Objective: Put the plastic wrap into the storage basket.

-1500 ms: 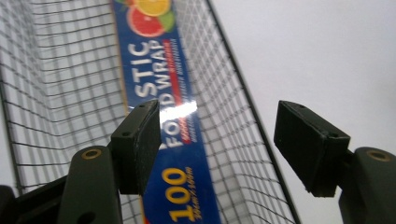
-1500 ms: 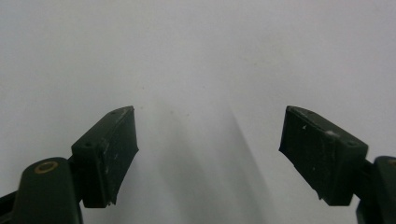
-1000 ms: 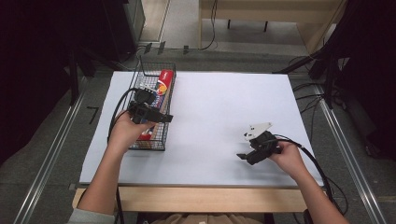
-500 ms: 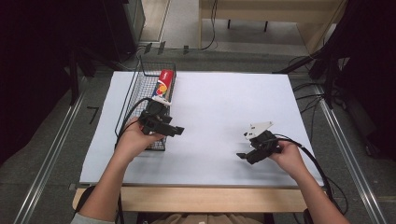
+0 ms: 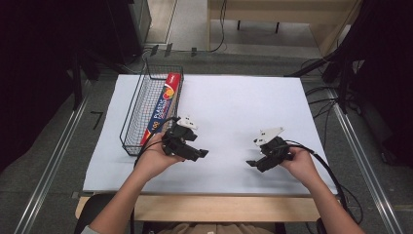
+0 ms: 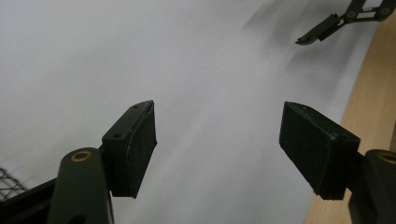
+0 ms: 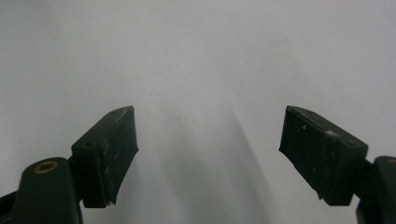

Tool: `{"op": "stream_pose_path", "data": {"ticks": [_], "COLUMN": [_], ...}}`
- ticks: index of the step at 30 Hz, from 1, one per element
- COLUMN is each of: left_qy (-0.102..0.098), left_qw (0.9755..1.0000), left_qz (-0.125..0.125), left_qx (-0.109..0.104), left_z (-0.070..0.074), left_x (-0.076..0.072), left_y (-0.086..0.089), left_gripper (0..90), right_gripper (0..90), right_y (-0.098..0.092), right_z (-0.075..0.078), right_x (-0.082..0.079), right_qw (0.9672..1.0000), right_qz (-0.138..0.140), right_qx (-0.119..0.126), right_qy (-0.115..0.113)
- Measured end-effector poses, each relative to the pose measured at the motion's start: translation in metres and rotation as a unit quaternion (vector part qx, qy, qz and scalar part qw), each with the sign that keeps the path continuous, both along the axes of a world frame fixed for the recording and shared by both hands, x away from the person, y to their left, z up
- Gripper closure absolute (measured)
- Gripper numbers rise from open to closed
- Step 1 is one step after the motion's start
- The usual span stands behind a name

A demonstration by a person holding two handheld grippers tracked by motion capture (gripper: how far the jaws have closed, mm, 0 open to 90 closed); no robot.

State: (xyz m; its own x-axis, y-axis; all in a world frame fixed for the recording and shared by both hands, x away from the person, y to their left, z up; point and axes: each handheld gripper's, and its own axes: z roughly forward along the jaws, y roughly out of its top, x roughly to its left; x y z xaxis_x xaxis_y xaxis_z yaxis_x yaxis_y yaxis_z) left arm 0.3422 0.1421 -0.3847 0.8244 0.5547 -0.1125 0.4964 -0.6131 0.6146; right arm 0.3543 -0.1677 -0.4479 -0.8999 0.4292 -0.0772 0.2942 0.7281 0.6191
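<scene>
The left gripper (image 5: 187, 146) has left the wire basket (image 5: 141, 105) since the earlier pictures: a second ago it hung over the basket near the table's left edge, and now it sits over bare white table (image 5: 234, 102), just right of the basket's near corner and closer to the front edge. Its jaws have just been opening; in the left gripper view (image 6: 217, 149) they stand wide apart with nothing between them, only the white surface below.

The long red and blue box (image 5: 163, 105) lies lengthwise in the basket along its right wall, clear of both grippers.

The right gripper (image 5: 260, 158) is where it was before, near the front edge on the right half of the table. Its jaws are spread wide and empty in the right gripper view (image 7: 208, 149).
</scene>
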Motion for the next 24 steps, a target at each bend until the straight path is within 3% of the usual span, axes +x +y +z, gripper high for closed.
{"op": "stream_pose_path", "data": {"ticks": [7,19,24], "left_qy": [0.0,0.001,0.0], "left_qw": [0.9999,0.9996,0.9993], "left_qz": [-0.014,-0.026,-0.033], "left_qx": [0.01,0.003,0.016], "left_z": [-0.01,-0.02,-0.024], "left_x": [-0.005,-0.008,-0.009], "left_y": [-0.009,-0.013,-0.016], "left_gripper": [28.0,28.2,28.1], "right_gripper": [19.6,19.7,19.7], "right_y": [0.001,0.003,0.003], "right_z": [-0.001,-0.002,-0.002], "right_x": [0.0,0.0,0.0], "right_qw": [1.0,0.9999,0.9999], "right_qz": [0.004,0.011,0.012], "right_qx": [-0.002,-0.004,-0.004], "right_qy": [0.001,0.005,0.006]}}
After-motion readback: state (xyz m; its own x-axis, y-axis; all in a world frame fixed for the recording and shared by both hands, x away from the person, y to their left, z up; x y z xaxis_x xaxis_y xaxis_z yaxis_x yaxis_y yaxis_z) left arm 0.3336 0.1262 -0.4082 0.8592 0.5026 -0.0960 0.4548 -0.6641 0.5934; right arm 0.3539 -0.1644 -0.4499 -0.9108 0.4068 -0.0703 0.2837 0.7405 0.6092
